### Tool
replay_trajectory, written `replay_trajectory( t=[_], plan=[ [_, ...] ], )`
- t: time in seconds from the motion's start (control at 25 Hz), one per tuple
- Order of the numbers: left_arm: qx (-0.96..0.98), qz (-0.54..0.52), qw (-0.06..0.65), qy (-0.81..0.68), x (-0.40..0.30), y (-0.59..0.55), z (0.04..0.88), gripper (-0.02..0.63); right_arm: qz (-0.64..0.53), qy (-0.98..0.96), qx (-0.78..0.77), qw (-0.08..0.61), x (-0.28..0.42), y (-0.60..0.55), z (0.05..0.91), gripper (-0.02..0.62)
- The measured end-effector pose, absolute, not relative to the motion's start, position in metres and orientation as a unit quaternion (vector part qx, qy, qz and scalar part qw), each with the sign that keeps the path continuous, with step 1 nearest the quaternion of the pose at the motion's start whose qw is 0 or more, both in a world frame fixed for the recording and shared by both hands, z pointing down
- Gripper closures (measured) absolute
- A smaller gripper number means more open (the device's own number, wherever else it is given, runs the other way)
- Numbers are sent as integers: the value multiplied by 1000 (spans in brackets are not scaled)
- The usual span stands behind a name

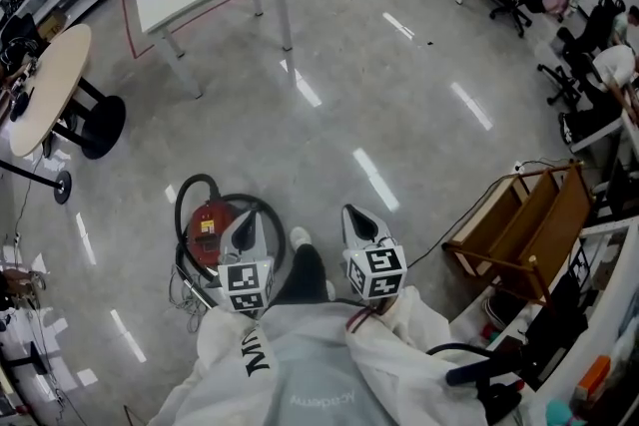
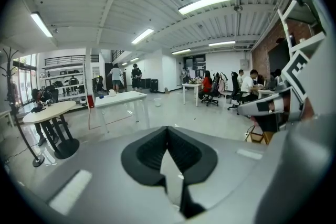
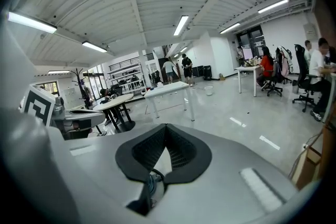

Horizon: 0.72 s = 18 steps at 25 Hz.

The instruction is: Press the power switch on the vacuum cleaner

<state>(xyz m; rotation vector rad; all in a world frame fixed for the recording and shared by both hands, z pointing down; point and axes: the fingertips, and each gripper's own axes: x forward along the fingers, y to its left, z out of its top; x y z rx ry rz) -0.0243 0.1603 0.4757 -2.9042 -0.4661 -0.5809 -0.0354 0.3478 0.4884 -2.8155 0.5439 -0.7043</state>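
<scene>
In the lower left of the head view, on the glossy floor (image 1: 329, 95), sits the red vacuum cleaner (image 1: 205, 229), ringed by its black hose (image 1: 186, 200) and partly covered by the left gripper (image 1: 248, 224). It looks like a rigid plastic canister, probably heavy enough to stay put under a firm downward press, so no grasp seems needed. The left gripper and the right gripper (image 1: 354, 214) both have their fingers closed tip to tip on nothing, making blunt points suited to prodding, but the power switch is too small to pick out.
</scene>
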Motion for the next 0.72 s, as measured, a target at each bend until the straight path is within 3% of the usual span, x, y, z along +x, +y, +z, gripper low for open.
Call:
replay_trajectory(
  t=[0.72],
  plan=[
    [-964, -227, 71, -118, 83, 106, 481, 606, -275, 220, -931, 99, 84, 293, 504, 595]
  ],
)
